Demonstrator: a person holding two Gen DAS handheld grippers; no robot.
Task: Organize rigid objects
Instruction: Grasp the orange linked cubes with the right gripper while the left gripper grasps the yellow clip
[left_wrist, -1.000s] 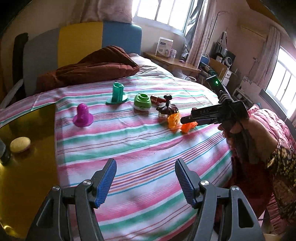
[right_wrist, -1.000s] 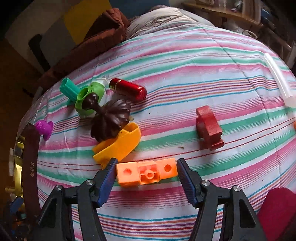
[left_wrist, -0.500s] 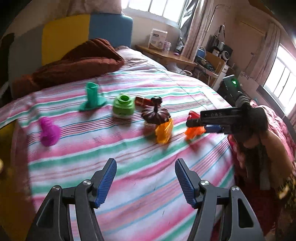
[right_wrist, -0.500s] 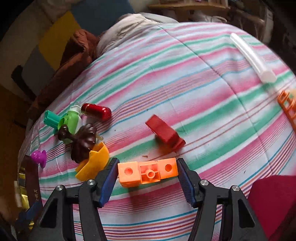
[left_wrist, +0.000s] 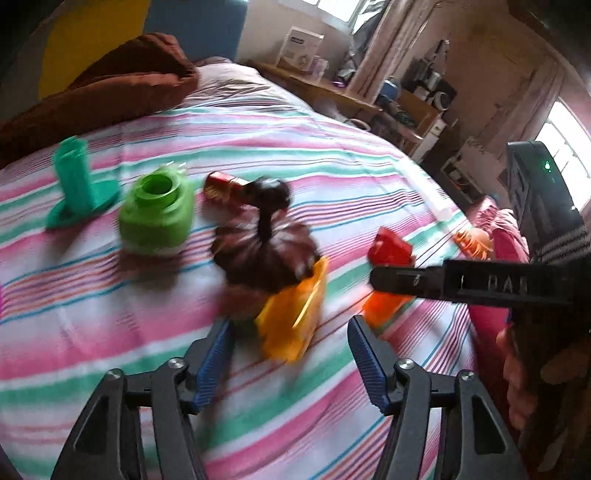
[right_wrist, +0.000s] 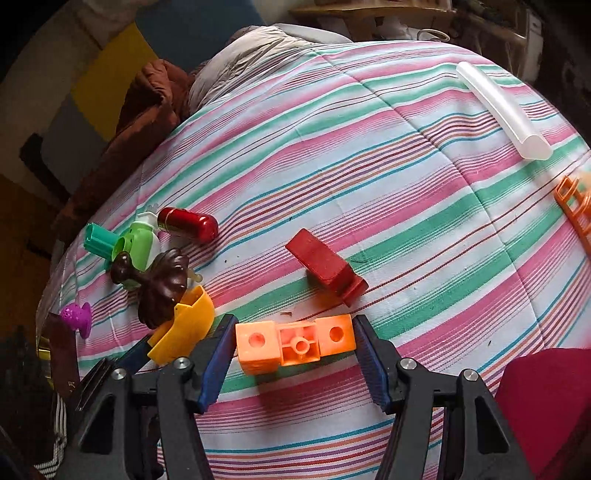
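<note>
My right gripper (right_wrist: 295, 350) is shut on an orange block piece (right_wrist: 295, 341), held just above the striped bedspread (right_wrist: 369, 166); it also shows in the left wrist view (left_wrist: 380, 306). My left gripper (left_wrist: 290, 354) is open and empty, close to a yellow curved piece (left_wrist: 295, 317) under a dark brown flower-shaped toy (left_wrist: 266, 251). A dark red block (right_wrist: 325, 269) lies beyond the orange piece. A green cap (left_wrist: 159, 214), a teal peg (left_wrist: 77, 181) and a red capsule (right_wrist: 188, 223) lie at the left.
A translucent white tube (right_wrist: 502, 107) lies at the far right, an orange grid piece (right_wrist: 576, 206) at the right edge, a purple suction toy (right_wrist: 75, 317) at the left. A brown blanket (left_wrist: 103, 88) is heaped at the bed's head.
My left gripper has moved forward and right, close up to the yellow piece and brown toy. My right gripper keeps the orange piece and has swung right, away from the pile.
</note>
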